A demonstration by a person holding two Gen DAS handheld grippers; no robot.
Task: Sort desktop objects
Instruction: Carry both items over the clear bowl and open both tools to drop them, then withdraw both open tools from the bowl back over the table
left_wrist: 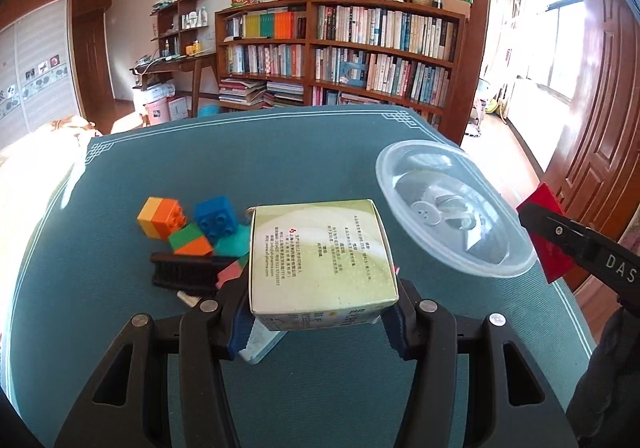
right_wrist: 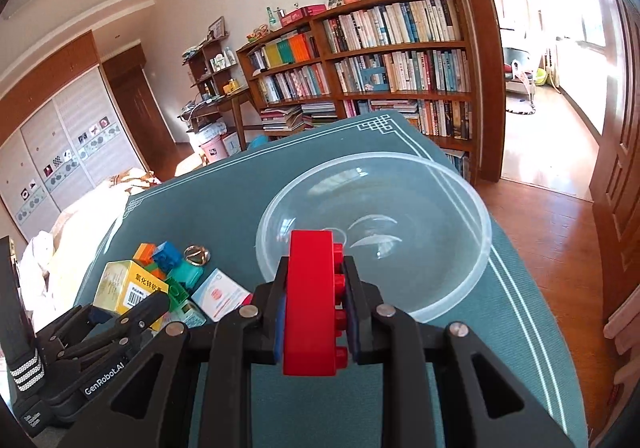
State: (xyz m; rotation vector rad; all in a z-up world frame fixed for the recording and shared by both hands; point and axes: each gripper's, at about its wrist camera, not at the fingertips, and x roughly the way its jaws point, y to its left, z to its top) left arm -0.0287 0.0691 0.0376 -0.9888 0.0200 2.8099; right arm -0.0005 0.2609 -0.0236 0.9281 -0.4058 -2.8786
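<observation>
My left gripper (left_wrist: 322, 308) is shut on a green-and-yellow medicine box (left_wrist: 322, 258) and holds it above the teal table mat; the box also shows in the right wrist view (right_wrist: 130, 290). My right gripper (right_wrist: 314, 312) is shut on a long red toy brick (right_wrist: 310, 300), held upright just in front of a clear plastic bowl (right_wrist: 472, 268). In the left wrist view that bowl (left_wrist: 508, 244) sits at the right, with a white button (left_wrist: 426, 213) showing at its bottom, and the right gripper with the red brick (left_wrist: 554, 252) is beside it.
Left of the box lie an orange-yellow brick (left_wrist: 160, 217), a blue brick (left_wrist: 214, 220), a green-orange brick (left_wrist: 190, 242), a black comb-like piece (left_wrist: 184, 272), a teal block (right_wrist: 188, 274), a metal ring (right_wrist: 196, 254) and a white-pink packet (right_wrist: 220, 294). The mat's edge (right_wrist: 532, 328) runs close on the right.
</observation>
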